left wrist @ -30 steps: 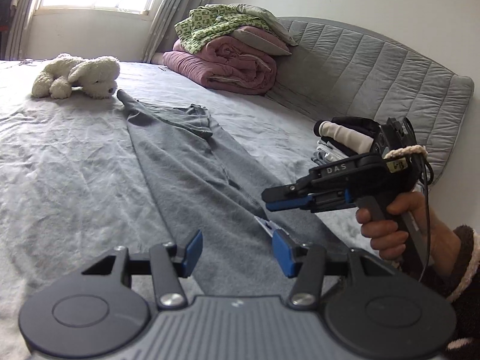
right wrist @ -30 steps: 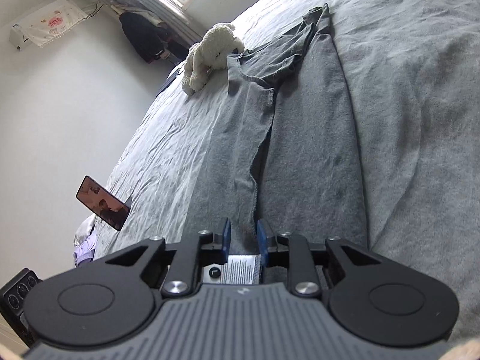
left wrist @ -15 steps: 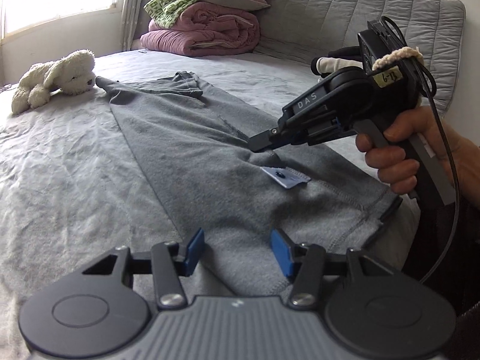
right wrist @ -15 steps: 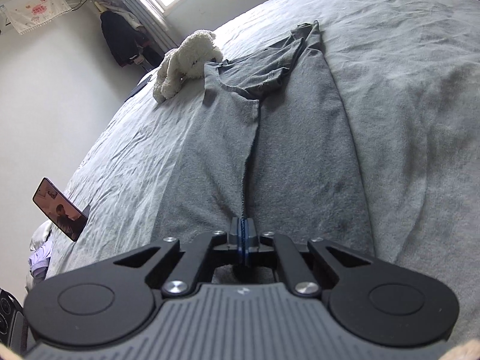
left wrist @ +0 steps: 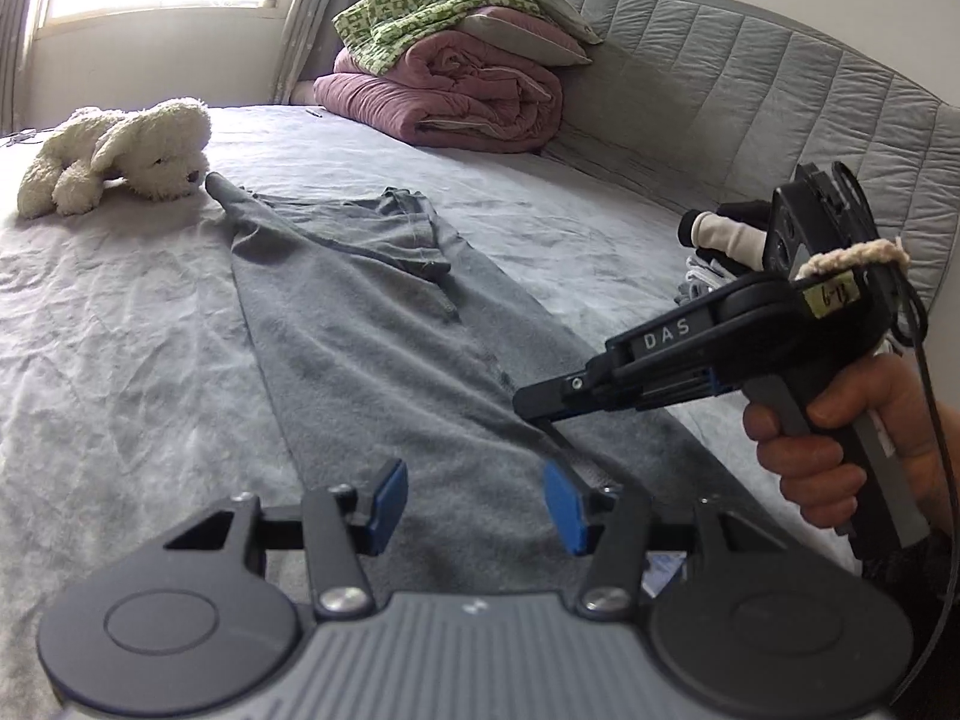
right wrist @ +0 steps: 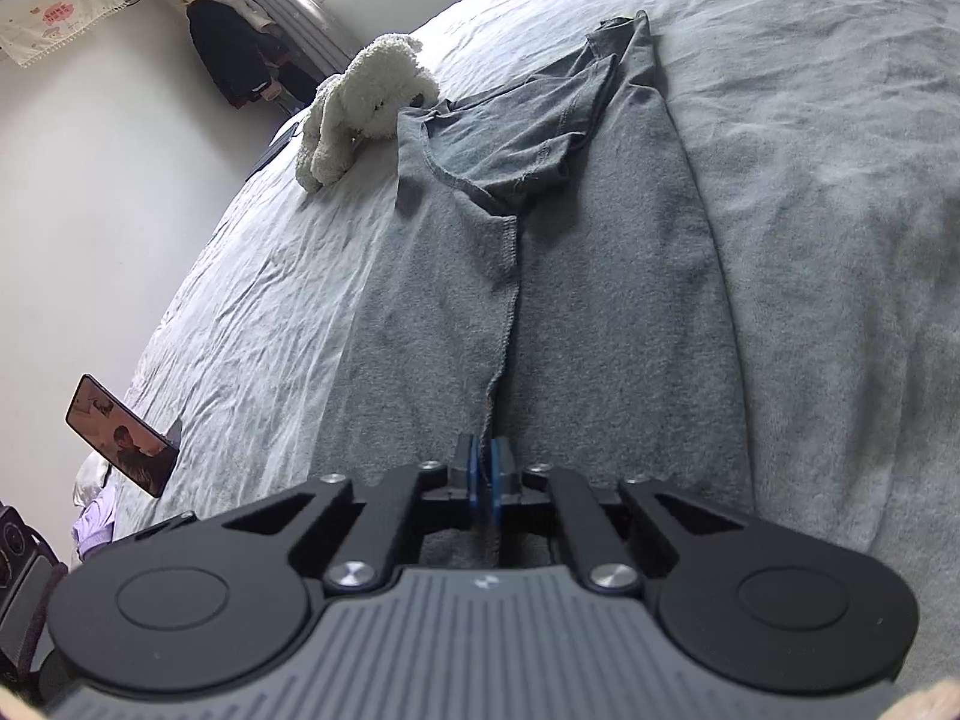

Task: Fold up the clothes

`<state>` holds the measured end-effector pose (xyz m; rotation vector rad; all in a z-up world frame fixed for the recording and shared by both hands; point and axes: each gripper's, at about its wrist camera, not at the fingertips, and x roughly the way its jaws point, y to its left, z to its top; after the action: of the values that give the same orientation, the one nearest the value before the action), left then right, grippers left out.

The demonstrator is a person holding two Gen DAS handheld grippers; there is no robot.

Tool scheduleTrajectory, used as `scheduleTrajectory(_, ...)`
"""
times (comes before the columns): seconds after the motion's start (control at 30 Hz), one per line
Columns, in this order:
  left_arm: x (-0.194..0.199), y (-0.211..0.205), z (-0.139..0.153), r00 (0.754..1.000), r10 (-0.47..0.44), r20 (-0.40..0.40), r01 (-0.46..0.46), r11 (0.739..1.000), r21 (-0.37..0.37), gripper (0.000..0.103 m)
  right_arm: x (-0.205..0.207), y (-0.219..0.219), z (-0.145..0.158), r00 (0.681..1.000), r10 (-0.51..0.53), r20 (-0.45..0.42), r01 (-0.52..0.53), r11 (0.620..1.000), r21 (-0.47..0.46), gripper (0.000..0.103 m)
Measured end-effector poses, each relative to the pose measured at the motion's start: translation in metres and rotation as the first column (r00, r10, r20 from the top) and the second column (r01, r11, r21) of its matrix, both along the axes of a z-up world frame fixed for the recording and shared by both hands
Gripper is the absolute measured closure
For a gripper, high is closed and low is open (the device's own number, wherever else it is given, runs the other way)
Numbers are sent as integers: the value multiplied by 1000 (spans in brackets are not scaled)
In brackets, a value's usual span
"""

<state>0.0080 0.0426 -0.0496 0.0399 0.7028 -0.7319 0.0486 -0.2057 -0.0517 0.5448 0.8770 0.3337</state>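
— Grey bedsheet all over a wide bed, padded headboard on the right. Where's the garment?

— Lying lengthwise down the middle: a grey shirt, folded into a long strip, its far end bunched just beside a white plush dog.

— And the left hand-held gripper?

— Its blue pads are spread wide and hold nothing. It hovers over the near end of the shirt; whether it touches the cloth I cannot tell.

— The right hand-held gripper?

— Pressed together on the near edge of the shirt, right where the folded flap's seam runs toward it. In the left wrist view it reaches in from the right, gripped by a hand, its tip low at the fabric by the left one's right pad.

— Anything else around?

— A pile of bedding, pink quilt under a green patterned one, sits in the far corner against the headboard. Some rolled dark and pale clothes lie on the right by the headboard. A phone stands propped on the left side of the bed, well apart from the shirt. Dark clothing hangs near the window.
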Motion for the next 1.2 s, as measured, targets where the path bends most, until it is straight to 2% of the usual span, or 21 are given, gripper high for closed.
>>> scheduleTrajectory(0.03, -1, -4, -6, 1000, -19, 8, 19, 999, 37, 51, -1, -2, -1, 1000, -1, 2, 1, 1000, -3, 101)
scheduleTrajectory(0.1, -9, -11, -9, 993, -87, 74, 77, 988, 132, 51, -4, -7, -3, 1000, -2, 5, 2, 1000, -10, 101)
scheduleTrajectory(0.2, -7, -13, 0, 990, -123, 66, 110, 977, 182, 51, -2, -8, 0, 1000, 13, -6, -13, 1000, -5, 96)
scheduleTrajectory(0.23, -5, -12, 3, 990, -127, 65, 112, 976, 187, 51, -1, -8, 2, 1000, 16, -11, -16, 1000, 9, 87)
scheduleTrajectory(0.3, 0, -12, 6, 990, -112, 91, 94, 979, 183, 50, 5, -8, 6, 999, 22, -27, -21, 999, 31, 76)
scheduleTrajectory(0.33, 4, -13, 8, 990, -99, 105, 80, 982, 172, 50, 10, -9, 8, 1000, 14, -27, -13, 999, 35, 62)
scheduleTrajectory(0.37, 8, -15, 9, 990, -86, 110, 69, 986, 153, 49, 16, -9, 11, 1000, 3, -24, -2, 999, 39, 60)
scheduleTrajectory(0.47, 24, -22, 8, 994, -54, 95, 46, 995, 88, 47, 30, -10, 9, 1000, -21, -13, 22, 999, 39, 60)
scheduleTrajectory(0.53, 31, -29, 3, 995, -48, 90, 40, 995, 87, 47, 40, -10, 7, 999, -37, -6, 37, 999, 39, 60)
scheduleTrajectory(0.6, 36, -36, -1, 995, -46, 87, 37, 995, 96, 47, 49, -11, 5, 999, -52, 2, 52, 998, 38, 65)
scheduleTrajectory(0.63, 37, -38, -3, 995, -46, 84, 38, 994, 102, 46, 54, -11, 4, 998, -60, 6, 60, 997, 38, 80)
scheduleTrajectory(0.67, 38, -40, -5, 995, -51, 80, 42, 993, 108, 44, 59, -11, 3, 998, -68, 9, 67, 997, 38, 101)
scheduleTrajectory(0.77, 35, -39, -7, 993, -96, 67, 87, 987, 133, 38, 73, -12, 0, 996, -91, 21, 90, 995, 38, 100)
scheduleTrajectory(0.87, 31, -38, -6, 988, -136, 77, 122, 979, 165, 35, 74, -13, 4, 993, -100, 61, 105, 992, -73, 100)
scheduleTrajectory(0.9, 31, -39, -5, 988, -132, 81, 117, 979, 166, 35, 74, -16, 5, 992, -106, 63, 110, 991, -77, 100)
scheduleTrajectory(0.93, 32, -39, -4, 989, -123, 85, 108, 981, 163, 35, 72, -19, 5, 992, -112, 62, 116, 991, -70, 96)
scheduleTrajectory(0.97, 32, -38, -3, 990, -106, 94, 91, 984, 154, 35, 70, -20, 8, 991, -113, 69, 117, 991, -62, 87)
scheduleTrajectory(1.03, 33, -36, 0, 990, -76, 119, 61, 990, 128, 35, 64, -15, 18, 991, -64, 118, 73, 995, -71, 87)
scheduleTrajectory(1.1, 34, -35, 1, 989, -59, 133, 46, 994, 100, 35, 55, -4, 26, 985, 21, 171, -5, 995, -95, 78)
scheduleTrajectory(1.13, 34, -35, 0, 990, -67, 126, 55, 994, 93, 35, 50, 5, 27, 979, 78, 188, -54, 990, -133, 70)
scheduleTrajectory(1.2, 33, -38, -3, 990, -95, 101, 85, 991, 99, 35, 40, 22, 26, 959, 190, 210, -143, 965, -222, 70)
